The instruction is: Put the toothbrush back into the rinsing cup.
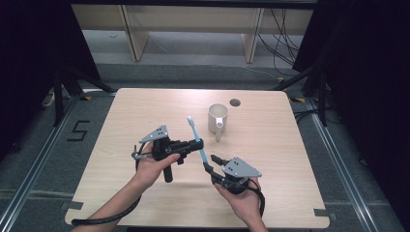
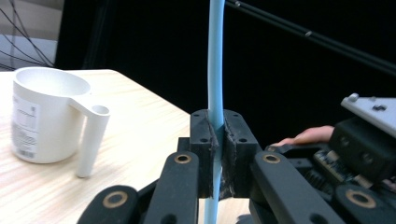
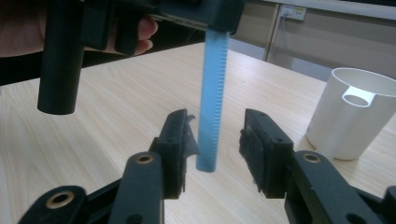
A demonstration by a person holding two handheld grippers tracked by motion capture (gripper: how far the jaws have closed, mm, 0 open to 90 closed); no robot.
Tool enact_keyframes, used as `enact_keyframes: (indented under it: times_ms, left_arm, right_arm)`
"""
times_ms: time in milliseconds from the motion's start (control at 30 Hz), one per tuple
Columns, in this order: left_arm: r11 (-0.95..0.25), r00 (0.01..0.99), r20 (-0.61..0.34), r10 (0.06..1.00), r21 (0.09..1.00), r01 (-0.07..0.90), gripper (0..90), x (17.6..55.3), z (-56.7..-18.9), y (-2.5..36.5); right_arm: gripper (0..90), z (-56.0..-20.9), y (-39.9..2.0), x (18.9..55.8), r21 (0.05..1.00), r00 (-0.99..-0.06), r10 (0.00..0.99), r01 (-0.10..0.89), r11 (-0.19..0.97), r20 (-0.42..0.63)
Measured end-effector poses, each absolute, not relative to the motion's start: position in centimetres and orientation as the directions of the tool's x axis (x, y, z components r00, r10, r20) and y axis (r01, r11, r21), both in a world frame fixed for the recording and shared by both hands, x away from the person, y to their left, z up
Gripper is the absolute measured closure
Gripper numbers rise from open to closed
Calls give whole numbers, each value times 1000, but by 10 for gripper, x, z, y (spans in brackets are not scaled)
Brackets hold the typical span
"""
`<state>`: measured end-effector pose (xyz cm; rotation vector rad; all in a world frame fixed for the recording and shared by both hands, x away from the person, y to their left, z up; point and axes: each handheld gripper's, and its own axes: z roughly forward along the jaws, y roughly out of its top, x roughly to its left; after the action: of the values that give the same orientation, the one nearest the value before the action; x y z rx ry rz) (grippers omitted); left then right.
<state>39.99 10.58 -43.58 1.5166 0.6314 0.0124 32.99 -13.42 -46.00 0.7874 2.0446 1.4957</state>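
Observation:
A light blue toothbrush [image 1: 196, 136] is held above the table's middle, its head pointing away from the person. My left gripper [image 1: 197, 144] is shut on its handle; in the left gripper view the blue handle [image 2: 215, 70] runs up between the closed pads [image 2: 233, 140]. My right gripper [image 1: 211, 162] is open just below the handle's lower end. In the right gripper view that handle end [image 3: 211, 112] hangs between the two spread pads [image 3: 175, 140] without touching them. A white cup [image 1: 218, 118] with a tube-shaped handle stands upright beyond the toothbrush, also seen as the cup [image 2: 44, 119] and the cup [image 3: 352, 112].
The wooden table [image 1: 145, 111] has a round cable hole [image 1: 235, 102] at its far edge near the cup. Black curtains and stands flank the table, and wooden shelf legs stand behind it.

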Motion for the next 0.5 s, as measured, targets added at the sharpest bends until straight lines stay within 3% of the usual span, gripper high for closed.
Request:
enact_keyframes:
  times_ms: [500]
  left_arm:
    - [-51,838,-177,517,970,236,835,391,-434,99]
  right_arm:
    - [579,-445,-141,327,966,-654,756,204,157,15]
